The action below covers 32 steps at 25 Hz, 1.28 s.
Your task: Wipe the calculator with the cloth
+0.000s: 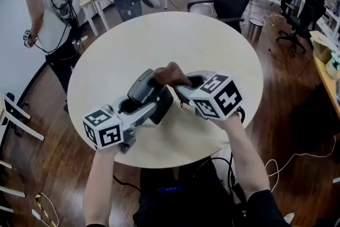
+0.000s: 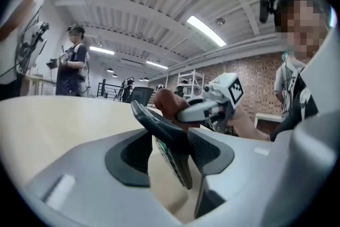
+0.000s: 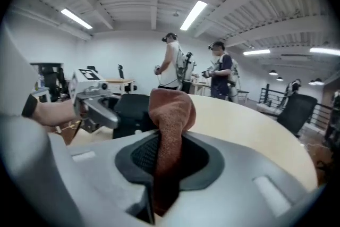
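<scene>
My left claw [image 2: 171, 154] grips the calculator [image 2: 159, 126], which stands tilted on edge between its jaws. My right claw [image 3: 167, 159] pinches the brown cloth [image 3: 171, 114], bunched ahead of its jaws and touching the calculator's top.

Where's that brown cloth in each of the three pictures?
Head view: cloth just above centre, at the calculator's far end.
Left gripper view: centre, behind the calculator.
Right gripper view: centre, pinched in the right claw.
Shared landmark: the calculator, beside it in all three.
</scene>
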Motion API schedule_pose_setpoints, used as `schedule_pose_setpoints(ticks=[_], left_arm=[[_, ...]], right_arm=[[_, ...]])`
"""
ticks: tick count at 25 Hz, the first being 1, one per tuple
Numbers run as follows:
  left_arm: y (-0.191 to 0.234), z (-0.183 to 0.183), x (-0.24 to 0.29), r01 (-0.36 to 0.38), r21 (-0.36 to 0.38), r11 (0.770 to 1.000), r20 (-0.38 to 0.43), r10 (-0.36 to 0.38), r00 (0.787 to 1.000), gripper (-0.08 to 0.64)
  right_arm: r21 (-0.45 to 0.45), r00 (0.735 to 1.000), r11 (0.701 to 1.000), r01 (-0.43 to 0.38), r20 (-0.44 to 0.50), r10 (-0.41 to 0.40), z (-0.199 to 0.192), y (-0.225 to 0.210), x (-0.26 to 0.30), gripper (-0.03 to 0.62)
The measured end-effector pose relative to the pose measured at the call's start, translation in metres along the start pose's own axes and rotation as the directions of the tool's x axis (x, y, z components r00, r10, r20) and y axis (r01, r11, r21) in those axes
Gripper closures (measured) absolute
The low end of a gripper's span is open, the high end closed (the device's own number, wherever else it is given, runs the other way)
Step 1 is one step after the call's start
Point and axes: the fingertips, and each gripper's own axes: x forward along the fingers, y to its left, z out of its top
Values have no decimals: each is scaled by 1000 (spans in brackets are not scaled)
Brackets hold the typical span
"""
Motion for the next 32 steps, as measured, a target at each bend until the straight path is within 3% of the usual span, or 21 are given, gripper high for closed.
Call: schedule_pose_setpoints(ticks=[3,6,9,14,19,23,29,32], left_arm=[[19,16,-20,-17,-102,995,37,21,999,353],[25,26,-21,-63,-164,984,51,72,996,354],[22,23,-15,-108,-222,969,37,118,992,354],[20,34,-13,-173,-215,961,18,181,983,333],[1,34,10,-166,-212,963,-22,165,986,327],[-15,22,38,-98,-222,970,-95,78,992,319],[-21,-19,33,-53,-179,983,-244,7,970,314],[-16,-16,38,-35,-171,985,-244,-8,970,314]], right_arm=[[-23,991,991,-133,1,133,11,44,30,528],[-10,980,980,-197,-7,196,12,59,47,528],[61,970,968,-243,-9,244,4,59,54,528],[172,954,941,-293,-10,299,6,57,64,528],[263,969,934,-242,7,249,-1,35,39,528],[293,985,942,-165,8,170,-14,13,21,528],[341,992,937,-74,-69,104,-37,14,43,528],[333,992,942,-39,-103,78,-44,-5,49,528]])
